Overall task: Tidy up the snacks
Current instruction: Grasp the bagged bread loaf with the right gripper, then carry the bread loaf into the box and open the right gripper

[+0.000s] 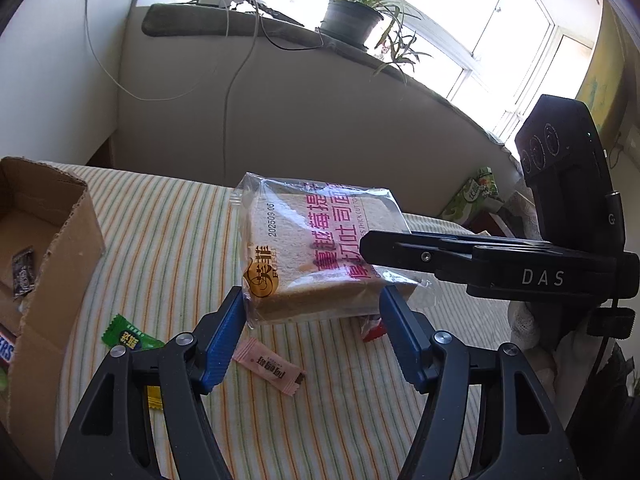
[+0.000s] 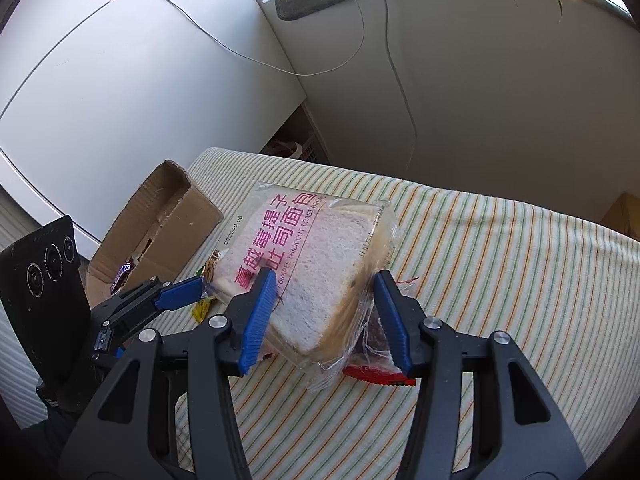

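Striped bench (image 1: 168,240) carries a box (image 1: 60,248); both hand-held grippers (image 1: 312,300) (image 2: 324,280) clamp the bread (image 1: 316,248). Only the left view shows green candy (image 1: 128,336).

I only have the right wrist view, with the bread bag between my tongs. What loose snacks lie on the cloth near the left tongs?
Observer: A pink candy lies flat on the striped cloth, just below the left tongs.
Operator: Anything beside it?
Observer: A green candy lies to its left, close to the cardboard box but outside it.
Operator: What is already in the box?
Observer: A small dark packet lies on its floor.
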